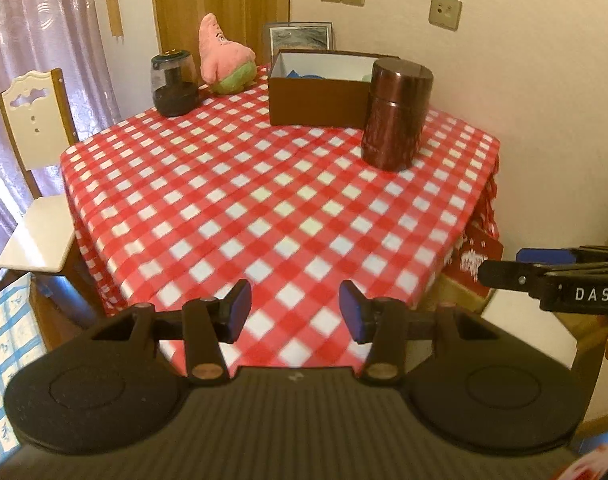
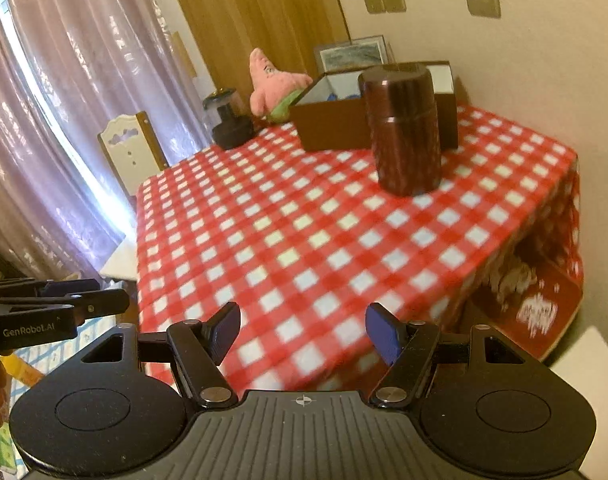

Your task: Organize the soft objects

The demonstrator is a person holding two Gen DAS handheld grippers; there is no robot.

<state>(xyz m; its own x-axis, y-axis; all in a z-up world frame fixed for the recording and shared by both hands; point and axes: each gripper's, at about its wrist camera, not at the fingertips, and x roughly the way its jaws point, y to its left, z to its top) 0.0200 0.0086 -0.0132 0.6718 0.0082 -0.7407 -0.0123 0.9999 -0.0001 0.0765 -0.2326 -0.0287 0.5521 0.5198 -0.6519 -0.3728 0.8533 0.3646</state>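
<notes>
The brown box stands open at the far side of the worktop, which is spread with a red and white checked cloth, and serves as the landmark here. The pink plush sits upright to the left of the box, close to it but apart in the left wrist view; in the right wrist view the box corner covers its lower part. Further left of the plush stands a dark jar. A brown canister stands upright at the box's near right corner, in front of it and overlapping its wall in both views. Something blue lies inside the box, too hidden to name. A framed picture leans on the wall behind the box. A cream chair stands left of the worktop. The left gripper hangs over the near edge, well short of the box, its fingers partly apart with nothing between them. The right gripper is likewise over the near edge, fingers spread a little wider and empty.
</notes>
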